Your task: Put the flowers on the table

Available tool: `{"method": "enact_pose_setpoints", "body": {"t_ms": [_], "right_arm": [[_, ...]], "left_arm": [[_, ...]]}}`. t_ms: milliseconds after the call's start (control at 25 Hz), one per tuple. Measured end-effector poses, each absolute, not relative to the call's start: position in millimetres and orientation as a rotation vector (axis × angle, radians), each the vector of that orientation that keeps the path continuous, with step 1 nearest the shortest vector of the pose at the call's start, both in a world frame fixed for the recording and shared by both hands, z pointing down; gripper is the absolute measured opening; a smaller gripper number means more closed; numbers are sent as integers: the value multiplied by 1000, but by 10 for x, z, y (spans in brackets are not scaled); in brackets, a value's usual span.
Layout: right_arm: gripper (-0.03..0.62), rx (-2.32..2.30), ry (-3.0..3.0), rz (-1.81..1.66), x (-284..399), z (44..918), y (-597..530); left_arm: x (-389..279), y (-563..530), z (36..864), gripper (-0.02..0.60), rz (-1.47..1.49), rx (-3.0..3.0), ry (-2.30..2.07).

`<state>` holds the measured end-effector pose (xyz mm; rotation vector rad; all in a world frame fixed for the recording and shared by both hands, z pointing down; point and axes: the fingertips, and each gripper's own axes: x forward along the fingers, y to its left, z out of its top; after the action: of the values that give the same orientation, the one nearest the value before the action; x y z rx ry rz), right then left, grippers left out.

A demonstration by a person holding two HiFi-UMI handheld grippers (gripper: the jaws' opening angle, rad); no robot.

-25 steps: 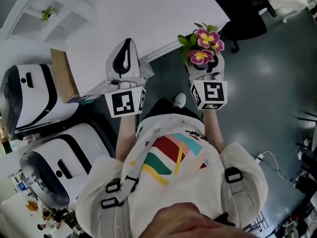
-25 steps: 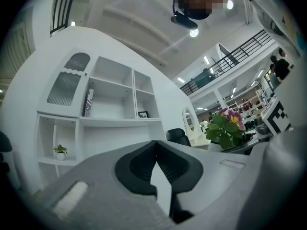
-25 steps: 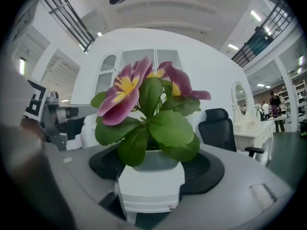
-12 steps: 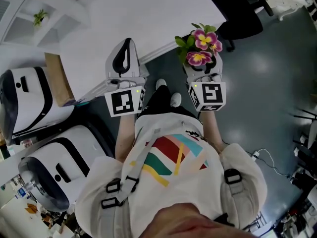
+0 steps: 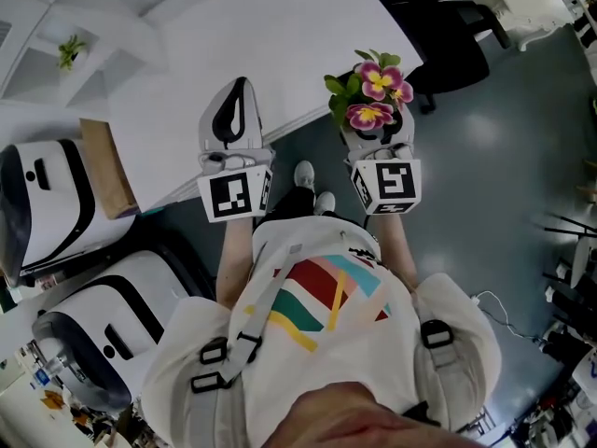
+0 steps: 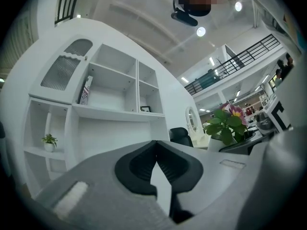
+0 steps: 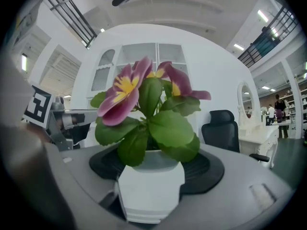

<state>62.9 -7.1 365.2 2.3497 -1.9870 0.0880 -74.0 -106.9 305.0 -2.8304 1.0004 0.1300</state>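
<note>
The flowers (image 5: 375, 93), pink and yellow blooms with green leaves, stand in a small white pot (image 7: 151, 186). My right gripper (image 5: 372, 124) is shut on that pot, whose sides sit against the black pads. It holds the pot upright above the grey floor, just off the edge of the white table (image 5: 280, 35). The blooms (image 7: 144, 87) fill the right gripper view. My left gripper (image 5: 239, 87) is shut and empty, reaching over the table's near edge; its tips (image 6: 154, 150) meet. The flowers (image 6: 229, 121) also show at the right of the left gripper view.
A black office chair (image 5: 438, 21) stands past the table's right corner. A white shelf unit (image 5: 56, 35) with a small green plant (image 5: 68, 49) is at far left. A brown board (image 5: 109, 166) and white rounded machines (image 5: 42, 203) lie left of me. A cable (image 5: 499, 301) lies on the floor.
The person has stepped toward the table, with both feet now in view. Both grippers came closer to the table's edge, the pot still held upright in the right one.
</note>
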Motion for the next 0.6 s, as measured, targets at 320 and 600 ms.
{"method": "enact_pose_setpoints", "body": {"t_ms": [320,600], "right_arm": [[325,2322,-2014,9,802,3484,-529],[325,2291,-2030,-4,809,3433,-1036]], "left_arm": [[-613,-1533,2931,5,192,-2805,1056],[-698,-2037,2950,5,234,-2799,1168]]}}
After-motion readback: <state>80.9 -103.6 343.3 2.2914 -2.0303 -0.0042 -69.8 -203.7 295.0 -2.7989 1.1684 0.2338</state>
